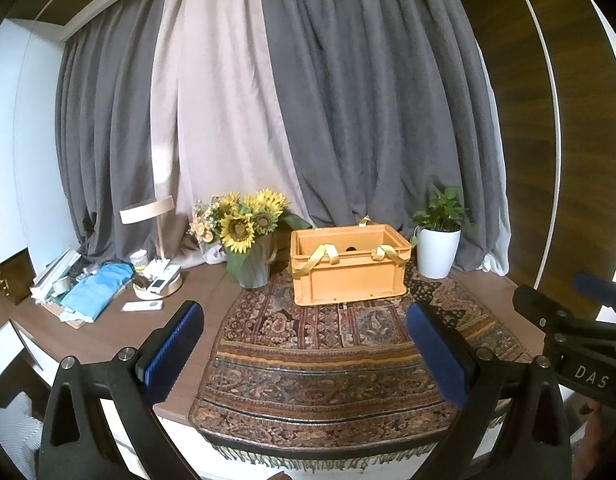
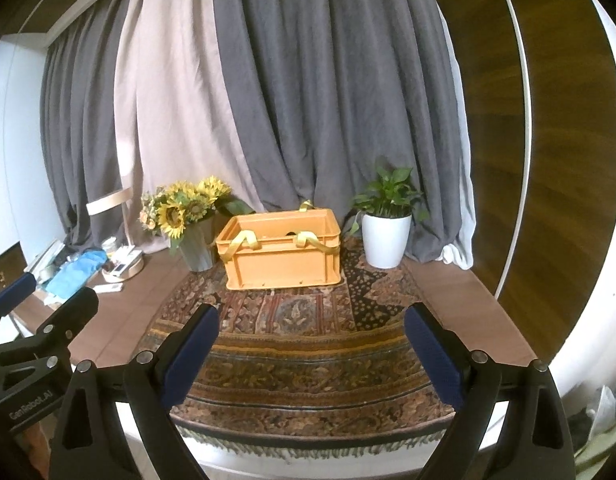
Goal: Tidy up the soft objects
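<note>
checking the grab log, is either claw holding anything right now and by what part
Nothing is held. The left claw and right claw both stand open above the rug, with nothing between their pads.

- We see a brown worktop point(image 2: 464, 296) with a patterned rug point(image 2: 308, 344) over its near edge.
- Left of the rug on the worktop: lamp point(image 1: 155, 236), blue cloth point(image 1: 95, 292), remote point(image 1: 143, 306).
</note>
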The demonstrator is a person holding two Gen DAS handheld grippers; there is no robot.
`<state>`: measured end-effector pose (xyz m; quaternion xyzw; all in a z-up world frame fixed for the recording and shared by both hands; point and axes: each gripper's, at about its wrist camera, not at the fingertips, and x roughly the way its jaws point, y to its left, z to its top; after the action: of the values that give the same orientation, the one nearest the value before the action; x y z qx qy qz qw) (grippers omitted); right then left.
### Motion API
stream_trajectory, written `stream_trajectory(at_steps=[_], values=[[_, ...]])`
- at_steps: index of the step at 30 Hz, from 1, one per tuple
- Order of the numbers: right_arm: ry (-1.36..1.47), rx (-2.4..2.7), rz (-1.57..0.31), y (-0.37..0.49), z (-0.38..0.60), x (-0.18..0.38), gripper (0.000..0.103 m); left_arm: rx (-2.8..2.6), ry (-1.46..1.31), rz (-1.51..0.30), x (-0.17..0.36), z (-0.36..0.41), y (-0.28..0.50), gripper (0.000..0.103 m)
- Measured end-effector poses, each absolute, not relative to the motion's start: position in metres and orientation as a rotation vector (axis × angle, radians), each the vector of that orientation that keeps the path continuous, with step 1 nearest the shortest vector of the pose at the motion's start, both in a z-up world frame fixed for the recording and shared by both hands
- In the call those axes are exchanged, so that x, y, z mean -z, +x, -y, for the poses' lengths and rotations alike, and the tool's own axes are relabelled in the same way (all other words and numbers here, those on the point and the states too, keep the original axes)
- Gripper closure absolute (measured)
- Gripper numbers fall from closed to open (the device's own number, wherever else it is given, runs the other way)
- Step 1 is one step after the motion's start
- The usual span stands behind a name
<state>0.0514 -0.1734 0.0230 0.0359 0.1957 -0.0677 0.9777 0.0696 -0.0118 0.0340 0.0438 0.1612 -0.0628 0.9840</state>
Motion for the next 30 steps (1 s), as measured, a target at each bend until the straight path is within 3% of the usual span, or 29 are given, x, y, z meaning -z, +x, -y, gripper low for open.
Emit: stream_trajectory(at_steps=[30], values=[[0.073, 0.164, -0.393, 0.066, 0.174, -0.021, 0.008, 0.135, 0.094, -0.309, -0.034, 0.012, 0.083, 0.0]])
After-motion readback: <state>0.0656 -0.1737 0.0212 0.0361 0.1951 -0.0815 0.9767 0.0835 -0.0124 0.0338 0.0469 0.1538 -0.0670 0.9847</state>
